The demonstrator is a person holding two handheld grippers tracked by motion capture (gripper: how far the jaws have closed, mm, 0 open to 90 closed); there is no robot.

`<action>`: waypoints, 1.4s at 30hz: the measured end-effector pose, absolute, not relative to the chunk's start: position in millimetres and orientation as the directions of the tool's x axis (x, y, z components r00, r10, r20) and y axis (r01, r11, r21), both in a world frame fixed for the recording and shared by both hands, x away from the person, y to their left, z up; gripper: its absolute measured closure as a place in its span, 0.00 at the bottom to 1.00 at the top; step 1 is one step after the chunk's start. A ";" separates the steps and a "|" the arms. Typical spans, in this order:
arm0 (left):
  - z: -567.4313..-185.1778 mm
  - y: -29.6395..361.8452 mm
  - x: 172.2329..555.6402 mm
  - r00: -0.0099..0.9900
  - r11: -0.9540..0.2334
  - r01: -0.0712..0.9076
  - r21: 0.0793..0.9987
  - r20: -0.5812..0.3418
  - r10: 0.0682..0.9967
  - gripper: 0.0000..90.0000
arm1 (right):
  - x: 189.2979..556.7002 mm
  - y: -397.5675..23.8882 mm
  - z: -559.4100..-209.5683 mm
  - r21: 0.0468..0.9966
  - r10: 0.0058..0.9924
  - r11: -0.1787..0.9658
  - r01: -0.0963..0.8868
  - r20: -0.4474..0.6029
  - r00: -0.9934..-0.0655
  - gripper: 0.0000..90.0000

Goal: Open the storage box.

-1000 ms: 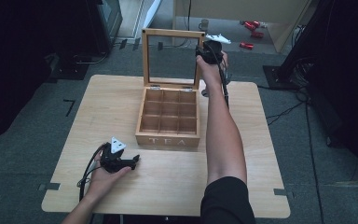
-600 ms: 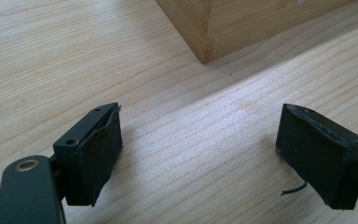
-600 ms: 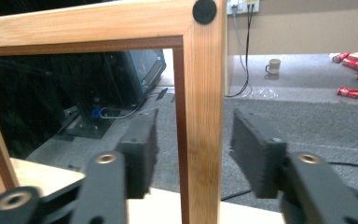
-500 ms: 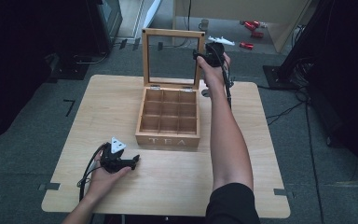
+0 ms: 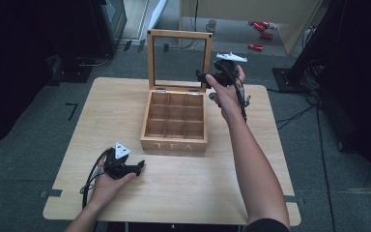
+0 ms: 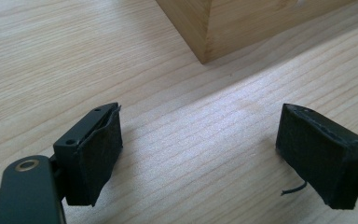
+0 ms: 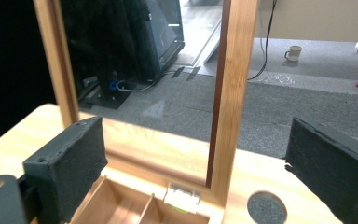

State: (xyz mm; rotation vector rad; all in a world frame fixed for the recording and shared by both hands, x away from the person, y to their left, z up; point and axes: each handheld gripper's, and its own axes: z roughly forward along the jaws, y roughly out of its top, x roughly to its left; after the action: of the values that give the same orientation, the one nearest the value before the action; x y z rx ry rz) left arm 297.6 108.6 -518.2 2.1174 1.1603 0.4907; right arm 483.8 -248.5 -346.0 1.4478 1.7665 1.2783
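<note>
A wooden tea box [image 5: 175, 121] marked TEA stands mid-table, its compartments empty and its glass-paned lid [image 5: 178, 34] upright. My right gripper [image 5: 204, 76] is held up at the lid's right edge, open. In the right gripper view the lid's right frame post [image 7: 230, 93] stands between and beyond the spread jaws of that gripper [image 7: 200, 163], not touching them. The left gripper [image 5: 137, 166] rests low on the table at the front left, open and holding nothing. In the left gripper view, the box's near corner [image 6: 205, 28] lies ahead of the gripper [image 6: 200, 154].
The wooden table [image 5: 280, 159] has a round cable hole [image 7: 266, 207] behind the box's right hinge [image 7: 184, 196]. Beyond the table are dark equipment [image 5: 111, 19], red cans [image 5: 256, 47] and a mug [image 7: 294, 52] on the grey floor.
My right gripper has come down and toward the person, from above the lid's top right corner to beside its right edge. The left gripper has not moved.
</note>
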 end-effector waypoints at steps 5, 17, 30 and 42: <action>-518.1 108.6 297.5 0.536 -0.386 0.595 0.705 0.011 0.844 0.16 | 458.4 -255.4 -346.9 0.894 0.939 0.009 0.447 0.146 -0.311 0.03; -518.2 108.5 297.6 0.534 -0.385 0.594 0.707 0.011 0.845 0.16 | 408.6 -268.0 -361.4 0.889 0.936 0.055 0.454 0.112 -0.333 0.02; -518.2 108.5 297.5 0.534 -0.384 0.593 0.707 0.010 0.845 0.16 | 354.5 -287.2 -383.5 0.892 0.932 0.068 0.447 0.104 -0.348 0.02; -518.4 108.3 297.5 0.533 -0.382 0.594 0.708 0.009 0.846 0.16 | 302.2 -317.2 -401.6 0.901 0.947 0.088 0.424 0.056 -0.315 0.02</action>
State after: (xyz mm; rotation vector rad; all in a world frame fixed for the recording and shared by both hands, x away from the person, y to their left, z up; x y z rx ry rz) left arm 297.5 108.3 -518.4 2.1135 1.1617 0.4925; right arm 302.2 -317.2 -401.6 1.3493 1.8035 1.1895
